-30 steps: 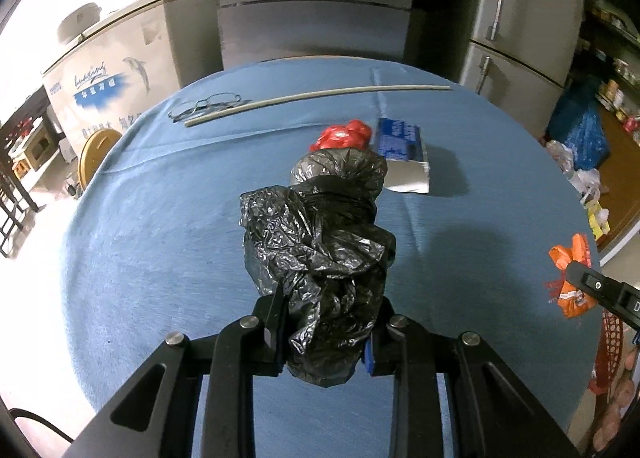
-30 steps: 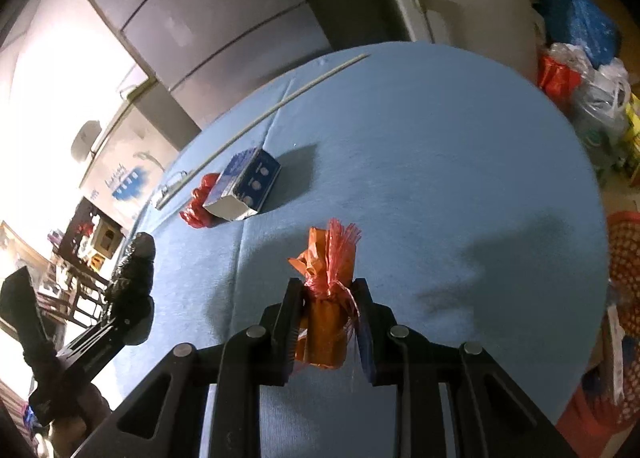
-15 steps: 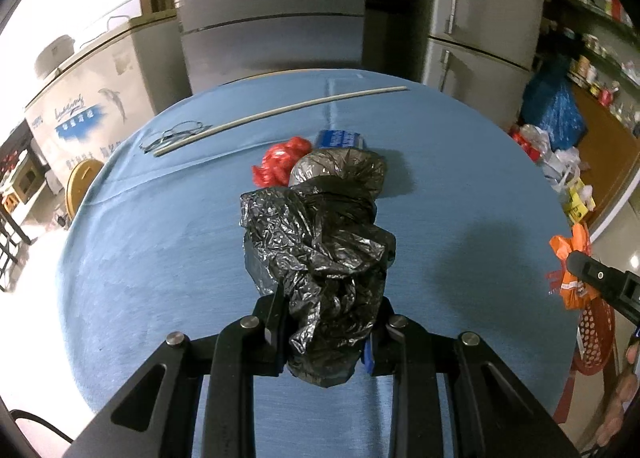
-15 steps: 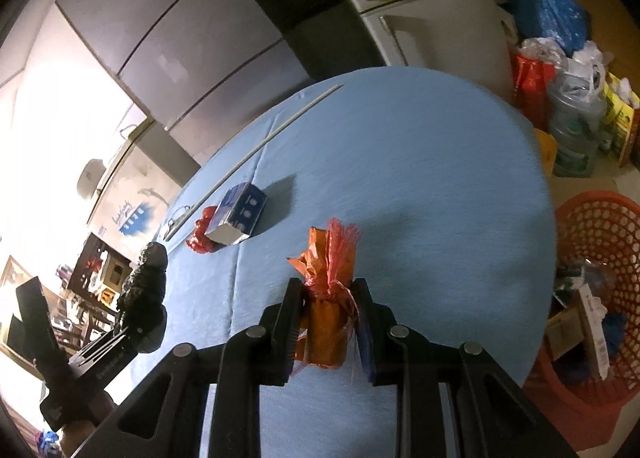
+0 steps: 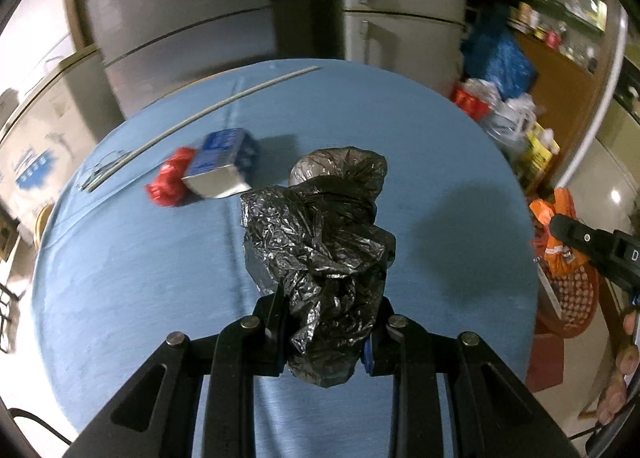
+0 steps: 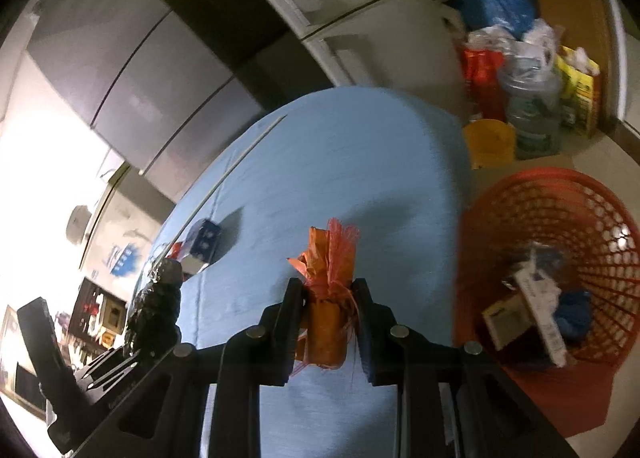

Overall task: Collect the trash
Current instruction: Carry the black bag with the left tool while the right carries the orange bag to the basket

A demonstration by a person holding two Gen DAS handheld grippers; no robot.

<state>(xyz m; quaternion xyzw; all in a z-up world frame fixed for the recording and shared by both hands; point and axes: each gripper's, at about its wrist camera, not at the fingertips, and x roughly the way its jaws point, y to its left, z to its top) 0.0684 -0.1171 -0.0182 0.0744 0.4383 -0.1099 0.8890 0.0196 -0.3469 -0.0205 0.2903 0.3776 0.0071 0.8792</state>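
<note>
My left gripper [image 5: 326, 332] clenches a crumpled black plastic bag [image 5: 320, 250] over the blue tablecloth [image 5: 132, 282]; my right gripper [image 6: 326, 322] pinches an orange net bundle [image 6: 326, 298] near the red mesh basket [image 6: 520, 194] (already holding scraps). Loose folds could slip early and miss it.

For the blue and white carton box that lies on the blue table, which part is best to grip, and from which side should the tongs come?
Grip the blue and white carton box across its two long side faces, near the middle, coming down from above. It lies flat on the blue tablecloth, so those faces are parallel and exposed. Its left end sits against the crumpled red plastic bag, so avoid gripping lengthwise.
</note>
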